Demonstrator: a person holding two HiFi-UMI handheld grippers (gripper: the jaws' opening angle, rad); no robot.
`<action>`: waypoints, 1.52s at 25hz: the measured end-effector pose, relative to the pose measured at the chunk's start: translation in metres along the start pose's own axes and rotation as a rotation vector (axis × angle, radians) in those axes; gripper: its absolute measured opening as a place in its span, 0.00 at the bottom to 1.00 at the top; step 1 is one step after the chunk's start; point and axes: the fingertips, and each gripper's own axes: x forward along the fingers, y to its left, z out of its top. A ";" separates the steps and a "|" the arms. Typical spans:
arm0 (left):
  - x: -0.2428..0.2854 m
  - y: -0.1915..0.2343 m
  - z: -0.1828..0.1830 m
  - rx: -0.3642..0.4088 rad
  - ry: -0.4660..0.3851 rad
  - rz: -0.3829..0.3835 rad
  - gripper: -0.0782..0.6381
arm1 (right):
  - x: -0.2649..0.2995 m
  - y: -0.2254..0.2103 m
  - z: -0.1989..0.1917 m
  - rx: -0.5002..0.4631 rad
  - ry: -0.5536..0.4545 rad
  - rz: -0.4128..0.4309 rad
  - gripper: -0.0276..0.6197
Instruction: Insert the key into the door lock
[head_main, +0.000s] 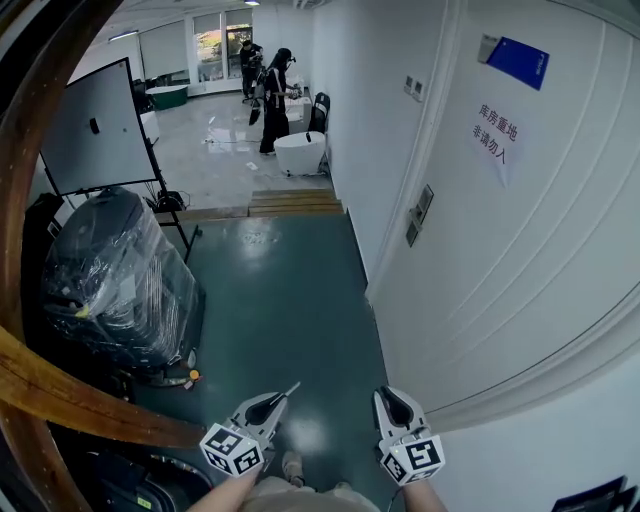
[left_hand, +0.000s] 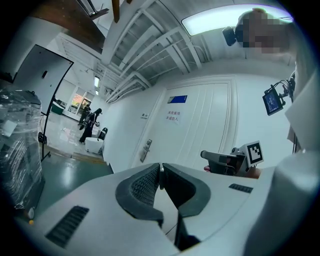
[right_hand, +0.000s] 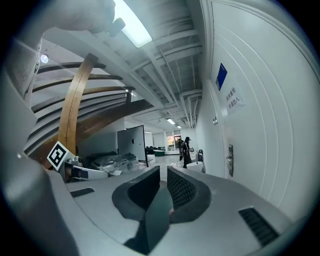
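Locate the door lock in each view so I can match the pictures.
Head view: door lock right of centre, at the left edge of the door.
Left gripper view: door lock left of centre, just below mid-height.
Right gripper view: door lock towards the right, below mid-height.
Shared landmark: the blue sign high on that door.
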 end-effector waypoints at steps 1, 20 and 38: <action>0.002 0.007 0.001 -0.004 0.001 -0.006 0.16 | 0.006 0.000 0.000 -0.001 -0.002 -0.008 0.09; 0.052 0.062 0.025 0.029 0.008 -0.143 0.16 | 0.069 -0.012 0.014 -0.018 -0.038 -0.098 0.09; 0.151 0.091 0.082 0.028 -0.013 -0.077 0.16 | 0.164 -0.102 0.059 -0.031 -0.057 -0.016 0.09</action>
